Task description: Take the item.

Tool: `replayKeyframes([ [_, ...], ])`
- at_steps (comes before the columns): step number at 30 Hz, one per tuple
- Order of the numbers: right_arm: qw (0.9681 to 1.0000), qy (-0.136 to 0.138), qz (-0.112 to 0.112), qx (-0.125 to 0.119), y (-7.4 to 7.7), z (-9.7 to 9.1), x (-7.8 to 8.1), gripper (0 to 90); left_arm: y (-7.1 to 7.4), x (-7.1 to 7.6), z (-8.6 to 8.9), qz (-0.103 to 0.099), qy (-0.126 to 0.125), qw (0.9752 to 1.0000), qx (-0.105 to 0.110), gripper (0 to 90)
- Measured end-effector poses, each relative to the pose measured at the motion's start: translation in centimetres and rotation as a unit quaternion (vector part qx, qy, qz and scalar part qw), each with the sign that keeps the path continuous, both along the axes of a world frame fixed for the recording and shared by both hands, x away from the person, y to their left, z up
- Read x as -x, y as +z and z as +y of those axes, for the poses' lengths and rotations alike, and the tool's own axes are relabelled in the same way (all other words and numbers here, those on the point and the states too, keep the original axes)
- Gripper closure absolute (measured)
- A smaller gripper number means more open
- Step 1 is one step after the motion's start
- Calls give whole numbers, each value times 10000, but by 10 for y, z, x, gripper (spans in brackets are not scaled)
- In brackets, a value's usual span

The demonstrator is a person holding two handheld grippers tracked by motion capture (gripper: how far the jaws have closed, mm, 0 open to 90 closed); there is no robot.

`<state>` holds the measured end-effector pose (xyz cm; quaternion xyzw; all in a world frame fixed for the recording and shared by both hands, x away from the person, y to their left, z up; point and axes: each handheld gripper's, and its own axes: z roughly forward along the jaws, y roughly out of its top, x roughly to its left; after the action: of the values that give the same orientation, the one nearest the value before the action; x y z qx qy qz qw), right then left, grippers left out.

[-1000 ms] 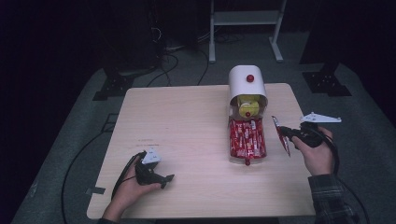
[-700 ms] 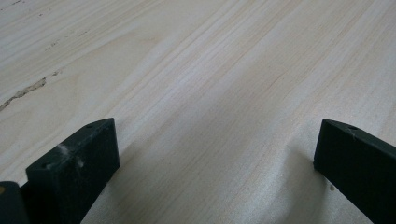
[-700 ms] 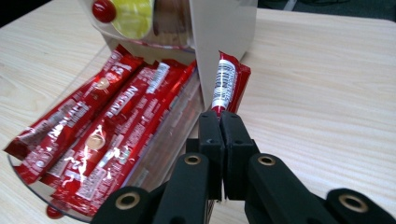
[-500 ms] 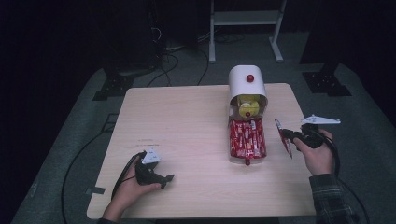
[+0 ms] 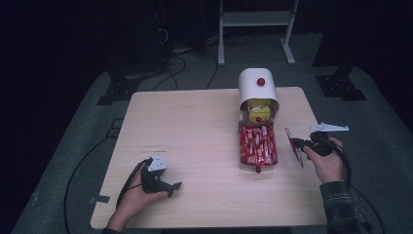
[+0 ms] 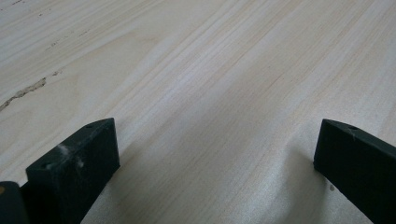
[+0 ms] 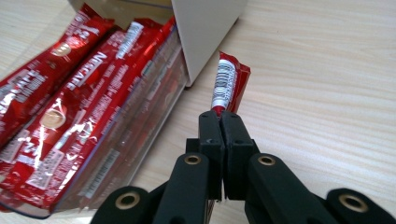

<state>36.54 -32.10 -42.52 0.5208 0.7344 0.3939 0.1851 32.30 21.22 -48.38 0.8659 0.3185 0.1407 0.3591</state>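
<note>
One red sachet (image 7: 228, 83) is pinched by its end in the right tool (image 7: 220, 122), jaws clamped tight, just right of the clear tray (image 5: 242, 165) of matching sachets (image 7: 70, 100) beneath a white dispenser (image 5: 255, 87). Well apart, the left tool (image 6: 215, 158) rests wide open and empty on the tabletop (image 5: 195, 131).

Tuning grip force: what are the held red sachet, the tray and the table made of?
Sachet: thin glossy foil or plastic film, going by its sheen and crimped end.
Tray: clear hard plastic, since the packets show through its wall.
Table: pale wood or wood-look laminate, matt, with visible grain.
</note>
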Motion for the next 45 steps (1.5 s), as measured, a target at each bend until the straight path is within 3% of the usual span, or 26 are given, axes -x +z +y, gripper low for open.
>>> replayKeyframes([
  [21, 9992, 19, 299, 274, -30, 5, -11, 876, 0, 0, 0, 0, 1, 10000, 1, 0],
  [37, 9985, 11, 379, 392, -36, 5, -13, 866, 0, 0, 0, 0, 0, 10000, 0, 0],
  [42, 9986, 5, 388, 373, -37, 5, -13, 834, 0, 0, 0, 1, 0, 10000, -1, 0],
  [45, 9987, 13, 358, 355, -36, 4, -13, 753, 0, 0, 0, 1, 0, 10000, -1, 0],
])
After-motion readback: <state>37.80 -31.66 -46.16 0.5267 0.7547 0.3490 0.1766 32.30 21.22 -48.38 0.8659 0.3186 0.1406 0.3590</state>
